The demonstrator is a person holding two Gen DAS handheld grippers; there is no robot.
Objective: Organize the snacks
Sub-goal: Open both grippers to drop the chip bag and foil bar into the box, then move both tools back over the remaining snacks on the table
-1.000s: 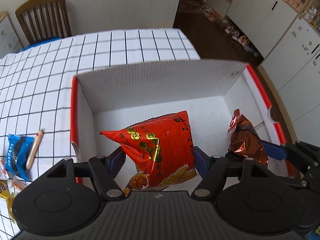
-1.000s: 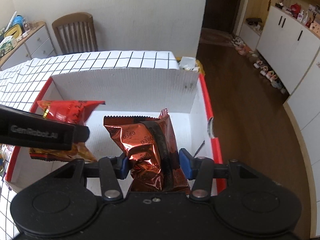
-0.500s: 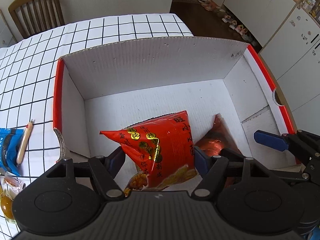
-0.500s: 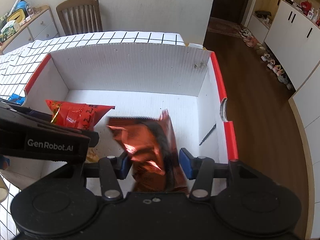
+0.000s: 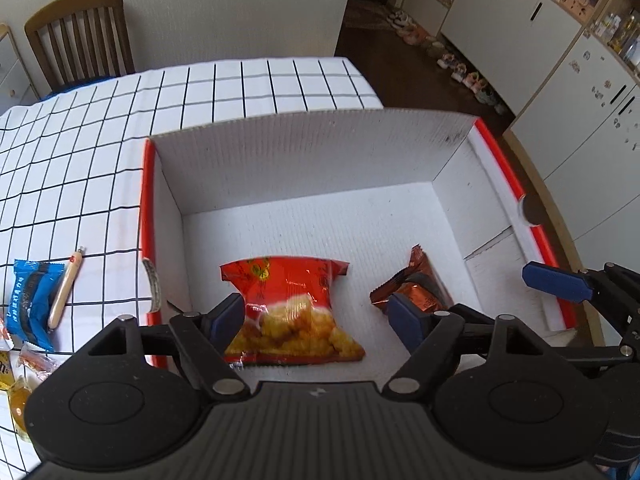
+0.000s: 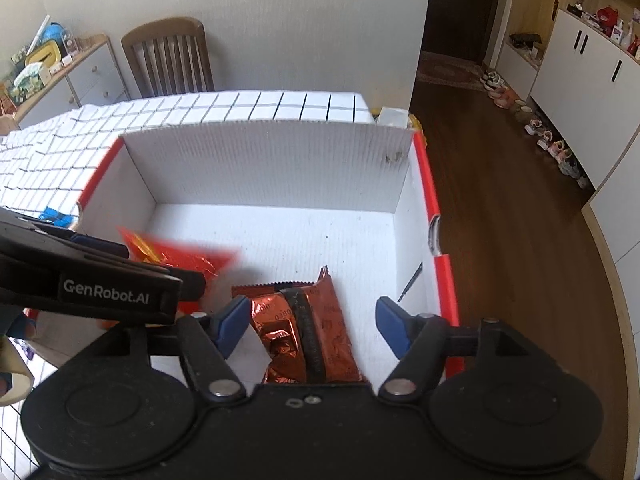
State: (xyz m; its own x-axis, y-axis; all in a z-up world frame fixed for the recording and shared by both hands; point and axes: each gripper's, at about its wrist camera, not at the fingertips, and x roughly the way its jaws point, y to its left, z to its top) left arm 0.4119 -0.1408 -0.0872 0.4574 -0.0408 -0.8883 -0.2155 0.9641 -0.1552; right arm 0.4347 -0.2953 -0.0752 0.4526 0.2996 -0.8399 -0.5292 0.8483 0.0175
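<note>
A: What did the left gripper [image 5: 316, 316] look like, nearest the camera?

B: Its jaws were apart and widening. The red snack bag [image 5: 290, 312] lay flat on the floor of the box [image 5: 312, 152] between the blue fingers [image 5: 226, 316]; the left finger sat close against its edge, but the right one stood clear of it.

A: And the right gripper [image 6: 310, 326]?

B: Also spreading. The copper-brown packet [image 6: 308, 328] lay on the box floor between its pads, neither one pressing it. In that view the red bag looked blurred behind the left gripper's arm.

A: How were the two snacks placed?

B: Side by side near the front wall, apart, the red one left of the brown one [image 5: 416, 284].

A: Farther out?

B: Left of the box, on the checked tablecloth [image 5: 224, 88], lay a blue packet [image 5: 30, 298] with a sausage stick [image 5: 64, 292] against it. Beyond stood a wooden chair [image 5: 80, 36].
</note>
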